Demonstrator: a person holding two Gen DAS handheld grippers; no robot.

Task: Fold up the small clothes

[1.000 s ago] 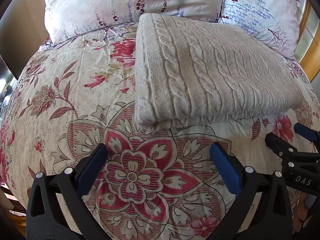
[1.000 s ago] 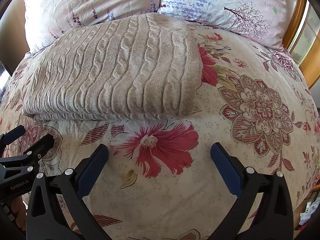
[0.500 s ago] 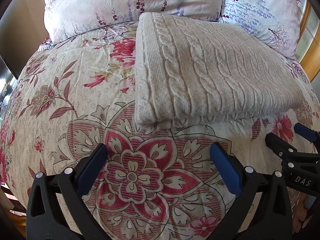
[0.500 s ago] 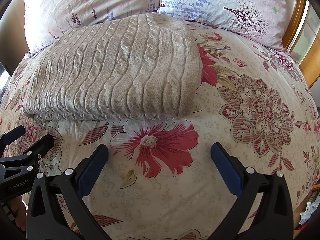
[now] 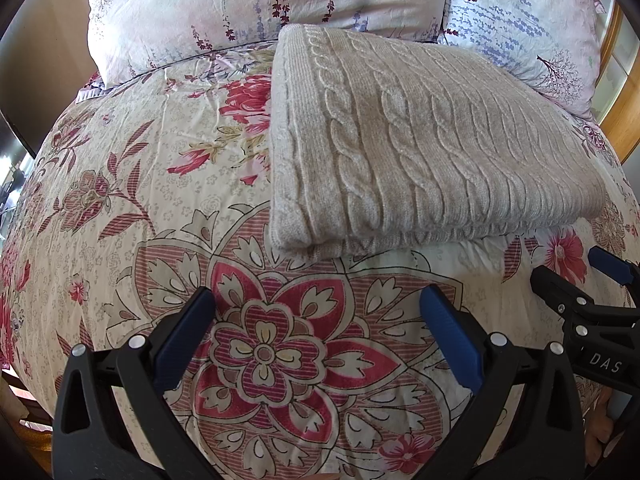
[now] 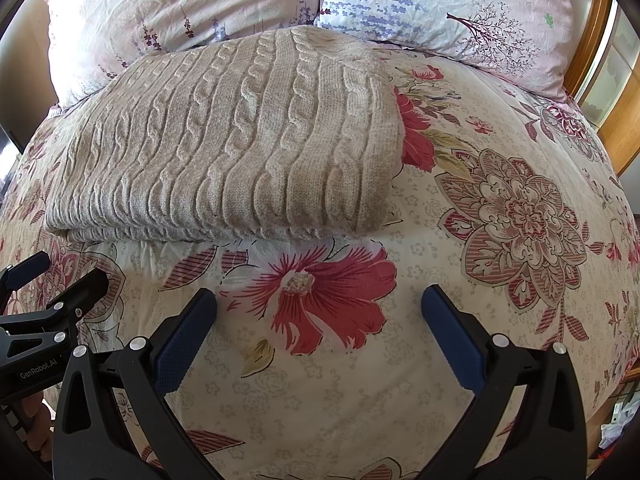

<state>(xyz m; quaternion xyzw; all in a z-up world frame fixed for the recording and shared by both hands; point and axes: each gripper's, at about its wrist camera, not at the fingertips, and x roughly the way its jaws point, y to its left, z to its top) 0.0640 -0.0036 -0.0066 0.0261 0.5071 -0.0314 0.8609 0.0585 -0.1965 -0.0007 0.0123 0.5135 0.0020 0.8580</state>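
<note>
My left tongs (image 5: 316,304) hang wide apart over the bed, the two blue pads holding nothing, with only the big red-and-cream medallion printed on the floral quilt (image 5: 132,184) showing between them. My right tongs (image 6: 319,302) are spread just as wide and equally empty, framing a large red flower on the same quilt. The cable-knit sweater (image 5: 412,140) lies folded into a neat thick rectangle on the quilt ahead of both tongs, apart from them, with a strip of bare quilt between its near edge and my pads. Seen from my left side, the sweater sits ahead and to the right, its folded corner nearest me; seen from my right side, it sits ahead and to the left (image 6: 240,144), its rounded right edge lying against a red bloom on the quilt. Its far edge reaches up to the two pillows at the head of the bed: a pale pink pillow (image 5: 256,8) with purple sprigs on the left and a lavender-print pillow (image 5: 532,28) on the right. Each camera also catches the other tongs low at the side, the right one at the right edge of the left view (image 5: 576,276) and the left one at the left edge of the right view (image 6: 52,276). A wooden bed frame (image 6: 592,52) shows beyond the right pillow.
</note>
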